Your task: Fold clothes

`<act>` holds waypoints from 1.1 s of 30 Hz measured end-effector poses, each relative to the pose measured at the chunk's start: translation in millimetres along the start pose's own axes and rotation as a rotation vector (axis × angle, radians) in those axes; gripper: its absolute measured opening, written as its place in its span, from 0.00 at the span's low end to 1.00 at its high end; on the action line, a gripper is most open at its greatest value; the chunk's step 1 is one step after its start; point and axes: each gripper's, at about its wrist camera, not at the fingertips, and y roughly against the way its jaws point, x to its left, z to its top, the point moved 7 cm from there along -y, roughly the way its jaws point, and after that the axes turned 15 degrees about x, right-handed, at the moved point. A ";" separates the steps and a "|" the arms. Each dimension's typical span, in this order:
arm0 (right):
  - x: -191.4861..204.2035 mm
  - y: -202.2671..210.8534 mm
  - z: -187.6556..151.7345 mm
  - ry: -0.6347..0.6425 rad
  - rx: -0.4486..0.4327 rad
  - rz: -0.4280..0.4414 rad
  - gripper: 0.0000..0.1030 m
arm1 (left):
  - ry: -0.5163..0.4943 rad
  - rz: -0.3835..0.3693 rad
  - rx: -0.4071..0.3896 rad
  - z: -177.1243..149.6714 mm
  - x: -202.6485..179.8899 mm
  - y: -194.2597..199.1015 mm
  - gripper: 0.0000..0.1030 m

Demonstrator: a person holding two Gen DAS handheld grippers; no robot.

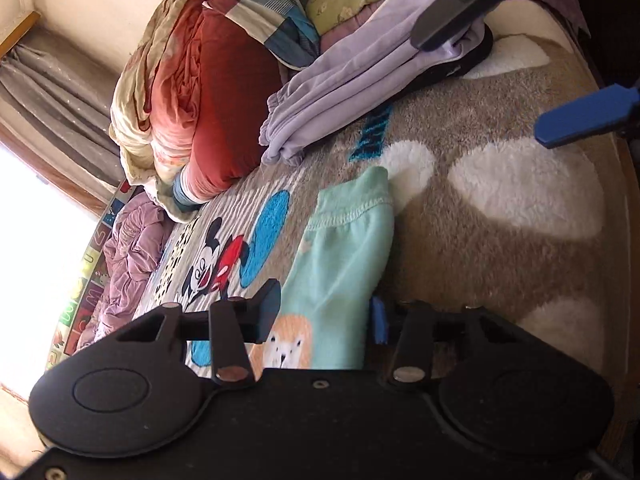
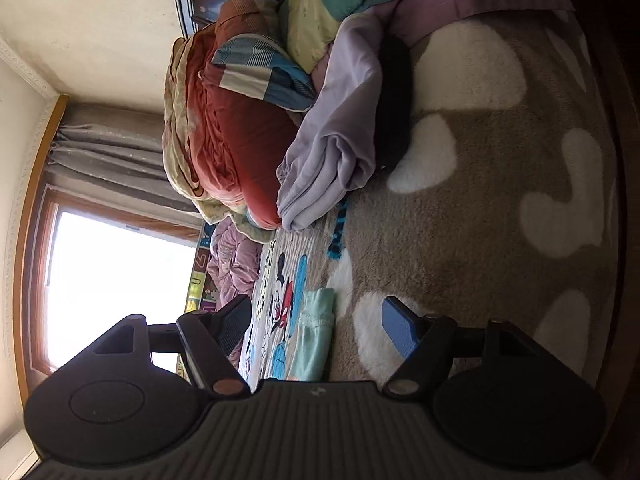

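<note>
A mint green garment (image 1: 344, 248) with a lion print lies folded on the plush bed blanket (image 1: 480, 264). My left gripper (image 1: 324, 312) straddles its near end, black pad on one side and blue pad on the other. Both pads sit close to the cloth, and I see no squeeze. My right gripper (image 2: 318, 326) is open with nothing between its fingers. The mint garment (image 2: 316, 332) lies farther ahead of it. In the left wrist view, the right gripper (image 1: 480, 88) hovers by a folded lilac garment (image 1: 352, 80).
The lilac garment (image 2: 332, 152) rests on a black one (image 2: 394, 100). Behind them rises a pile of red and patterned bedding (image 1: 224, 100). A crumpled purple cloth (image 1: 128, 248) lies by the window side. The brown blanket with white hearts (image 2: 480, 220) spreads to the right.
</note>
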 end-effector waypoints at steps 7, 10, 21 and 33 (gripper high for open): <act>-10.1 -1.4 2.1 -0.013 -0.022 -0.011 0.70 | 0.013 -0.018 0.059 25.6 -4.1 -11.5 0.06; -10.0 -1.0 1.0 -0.010 -0.035 -0.007 0.71 | 0.135 -0.104 0.064 24.6 14.8 -4.4 0.04; 48.2 -17.1 -66.8 0.347 0.100 -0.035 0.71 | 0.676 -0.516 -0.001 -13.2 151.4 28.9 0.03; 123.3 -94.7 -219.6 1.052 0.391 -0.111 0.72 | 0.993 -0.518 -0.111 -115.4 260.7 69.3 0.03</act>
